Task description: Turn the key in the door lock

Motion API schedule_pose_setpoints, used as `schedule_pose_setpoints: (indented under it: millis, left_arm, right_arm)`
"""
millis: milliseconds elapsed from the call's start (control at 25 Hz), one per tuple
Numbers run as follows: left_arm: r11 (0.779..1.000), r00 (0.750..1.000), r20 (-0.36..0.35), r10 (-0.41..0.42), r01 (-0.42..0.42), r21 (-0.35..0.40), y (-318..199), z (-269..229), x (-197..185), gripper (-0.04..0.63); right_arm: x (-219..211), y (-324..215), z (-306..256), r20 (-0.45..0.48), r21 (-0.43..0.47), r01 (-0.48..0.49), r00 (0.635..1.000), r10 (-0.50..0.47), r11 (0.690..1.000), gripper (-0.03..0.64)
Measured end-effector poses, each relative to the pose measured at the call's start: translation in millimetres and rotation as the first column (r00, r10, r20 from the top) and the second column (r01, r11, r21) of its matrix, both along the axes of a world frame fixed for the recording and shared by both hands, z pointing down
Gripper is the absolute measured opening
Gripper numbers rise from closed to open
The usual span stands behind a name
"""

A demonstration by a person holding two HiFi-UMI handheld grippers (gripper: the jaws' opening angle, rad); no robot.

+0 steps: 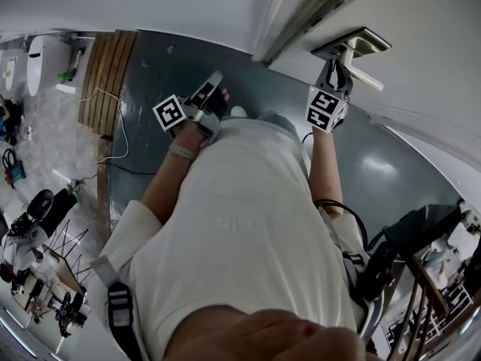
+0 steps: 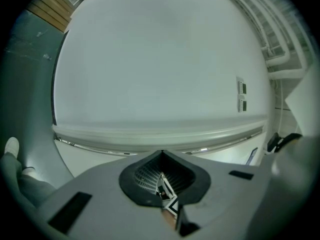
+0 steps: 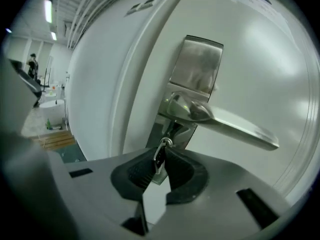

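A white door (image 3: 260,59) carries a silver lock plate (image 3: 199,69) with a lever handle (image 3: 225,121). Below the lever, a key (image 3: 160,159) on a small ring sits in the lock. My right gripper (image 3: 161,160) is shut on that key's head, close under the lever. In the head view the right gripper (image 1: 335,68) reaches up to the handle (image 1: 359,59). My left gripper (image 1: 213,83) is held off to the left, away from the door. Facing a plain white wall (image 2: 150,59), the left gripper (image 2: 162,158) has its jaws shut with nothing held.
The door frame (image 1: 301,21) runs between the two grippers. Wooden boards (image 1: 109,74) and a white cable (image 1: 113,130) lie on the grey floor at left. Tripods and gear (image 1: 45,277) stand lower left, a dark cart (image 1: 421,254) lower right. A person (image 3: 32,64) stands far off.
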State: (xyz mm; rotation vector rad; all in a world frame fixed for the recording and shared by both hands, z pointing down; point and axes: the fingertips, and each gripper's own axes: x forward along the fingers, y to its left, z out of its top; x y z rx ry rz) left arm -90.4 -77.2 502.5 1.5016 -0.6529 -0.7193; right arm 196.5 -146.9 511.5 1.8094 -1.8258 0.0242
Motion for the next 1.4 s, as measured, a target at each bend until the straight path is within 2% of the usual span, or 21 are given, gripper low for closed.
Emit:
schedule_pose_setpoints:
  millis: [120,200,280,320,440,560,640,720,880,920,1120,1400]
  left_arm:
    - [1.000,1.000,0.000,-0.007,0.007,-0.008,-0.2,2.0,-1.9,0.006]
    - [1.000,1.000,0.000,-0.006,0.006,-0.009,-0.5,1.9,-1.9,0.006]
    - [1.000,1.000,0.001,-0.005,0.005,-0.010,-1.5,1.7,-2.5,0.006]
    - [1.000,1.000,0.001,-0.005,0.005,-0.011,-2.1,1.6,-2.8,0.006]
    - [1.000,1.000,-0.003,-0.006,0.006,-0.011,-2.9,1.6,-2.8,0.006]
    - [1.000,1.000,-0.003,-0.006,0.006,-0.011,-2.9,2.4,-2.3,0.006]
    - [1.000,1.000,-0.004,-0.007,0.007,-0.012,-3.0,2.3,-2.3,0.006]
    - [1.000,1.000,-0.005,-0.010,0.010,-0.012,-3.1,2.1,-3.2,0.006]
    - [1.000,1.000,-0.006,-0.018,0.018,-0.019,-3.3,3.5,-6.5,0.006]
    - [1.000,1.000,-0.007,-0.019,0.019,-0.021,-3.2,3.9,-6.9,0.006]
    - [0.999,1.000,-0.010,-0.026,0.026,-0.024,-1.6,5.0,-7.4,0.006]
    - [0.999,0.999,-0.016,-0.035,0.034,-0.035,-3.4,6.8,-10.7,0.006]
  right_arm:
    - [2.2,0.6,0.5,0.139,0.003,-0.013,0.990,0.013,1.000,0.058]
    - [4.3,1.0,1.6,0.253,0.000,-0.027,0.967,0.026,1.000,0.057]
    - [5.1,0.2,1.6,0.386,-0.004,-0.043,0.922,0.041,0.999,0.055]
    - [5.6,-0.2,1.6,0.461,-0.007,-0.051,0.886,0.049,0.999,0.051]
    - [7.4,-1.1,1.5,0.665,-0.021,-0.073,0.743,0.068,0.997,0.048]
    - [7.6,-1.3,1.1,0.794,-0.028,-0.081,0.604,0.071,0.996,0.046]
    - [6.9,-1.7,0.2,0.864,-0.034,-0.088,0.497,0.073,0.996,0.044]
    - [7.0,-2.1,-0.7,0.923,-0.041,-0.097,0.377,0.075,0.994,0.043]
    - [10.6,-2.2,2.7,0.992,-0.074,-0.107,0.096,0.084,0.992,0.040]
    - [11.7,-1.9,4.0,0.995,-0.083,-0.106,0.045,0.088,0.991,0.040]
    - [14.0,2.1,6.0,0.991,-0.115,-0.113,-0.088,0.105,0.987,0.040]
    - [14.0,2.1,8.6,0.947,-0.145,-0.123,-0.304,0.102,0.982,0.041]
